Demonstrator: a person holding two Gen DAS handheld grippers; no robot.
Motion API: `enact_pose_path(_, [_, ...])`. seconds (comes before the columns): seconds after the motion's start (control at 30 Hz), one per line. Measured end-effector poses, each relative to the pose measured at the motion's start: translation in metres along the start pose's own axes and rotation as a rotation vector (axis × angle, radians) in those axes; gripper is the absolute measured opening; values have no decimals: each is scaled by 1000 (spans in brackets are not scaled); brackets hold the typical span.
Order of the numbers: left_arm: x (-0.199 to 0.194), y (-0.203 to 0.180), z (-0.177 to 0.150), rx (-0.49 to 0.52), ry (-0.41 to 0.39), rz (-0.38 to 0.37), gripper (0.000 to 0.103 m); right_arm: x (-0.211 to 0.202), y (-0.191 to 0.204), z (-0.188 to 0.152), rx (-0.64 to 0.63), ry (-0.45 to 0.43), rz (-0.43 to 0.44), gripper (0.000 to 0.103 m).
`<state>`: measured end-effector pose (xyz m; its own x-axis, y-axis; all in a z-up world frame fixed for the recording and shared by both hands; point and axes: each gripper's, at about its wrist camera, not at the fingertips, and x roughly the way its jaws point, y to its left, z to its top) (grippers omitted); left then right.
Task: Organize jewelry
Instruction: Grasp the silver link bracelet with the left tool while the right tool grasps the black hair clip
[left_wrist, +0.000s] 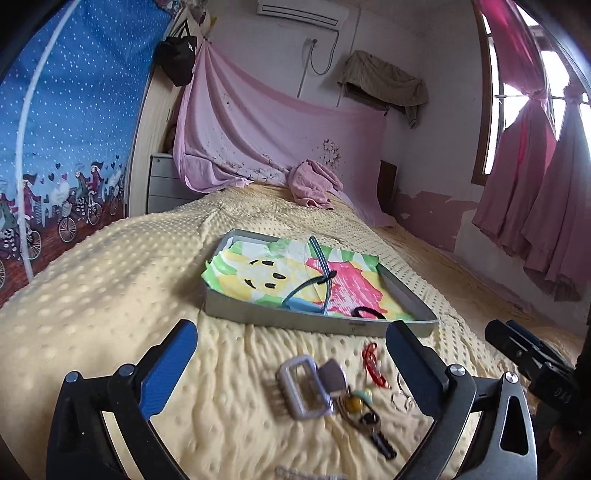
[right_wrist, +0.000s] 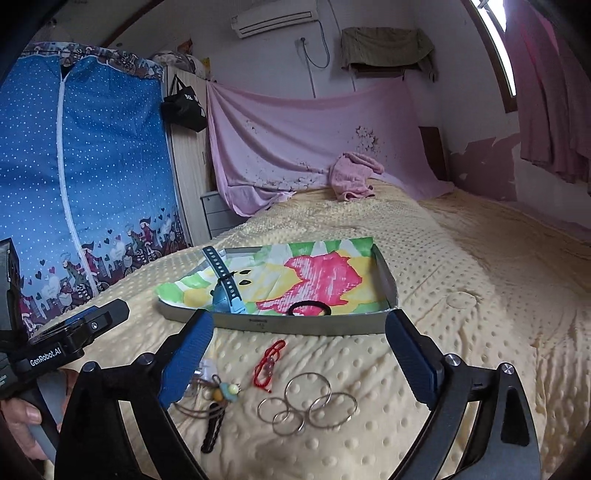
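Yellow dimpled bedspread (right_wrist: 424, 258) carries a grey tray (right_wrist: 314, 326) already holding a watch (right_wrist: 225, 291) and black hair tie (right_wrist: 309, 308). Near the bed's front edge lie a hair clip (left_wrist: 304, 391), keys (left_wrist: 373, 424), red cord (right_wrist: 269, 363) and linked metal rings (right_wrist: 306, 406). Left gripper (left_wrist: 291, 354) and right gripper (right_wrist: 299, 350) both hang spread and empty. Thin rings could sink into soft fabric and slip a pinch. Only the left view shows the clip; only the right shows the rings whole.

A yellow dotted bed (right_wrist: 443, 258) is carrying a grey tray (right_wrist: 314, 326), red bracelet (right_wrist: 267, 363), metal rings (right_wrist: 308, 404), keys (right_wrist: 212, 424), a grey clip (left_wrist: 303, 386) and a pink towel (right_wrist: 352, 175).
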<state>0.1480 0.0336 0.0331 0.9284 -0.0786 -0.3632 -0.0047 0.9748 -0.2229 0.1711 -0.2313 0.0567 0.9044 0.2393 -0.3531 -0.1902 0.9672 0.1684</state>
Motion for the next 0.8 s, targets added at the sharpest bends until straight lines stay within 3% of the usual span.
enact_pose_path(0.33, [-36, -3, -34, 48, 17, 25, 103, -44, 7, -26, -33, -6, -26, 92])
enact_pose_path(0.8, [-30, 4, -63, 42, 147, 8, 103, -36, -2, -49, -78, 156, -62, 92])
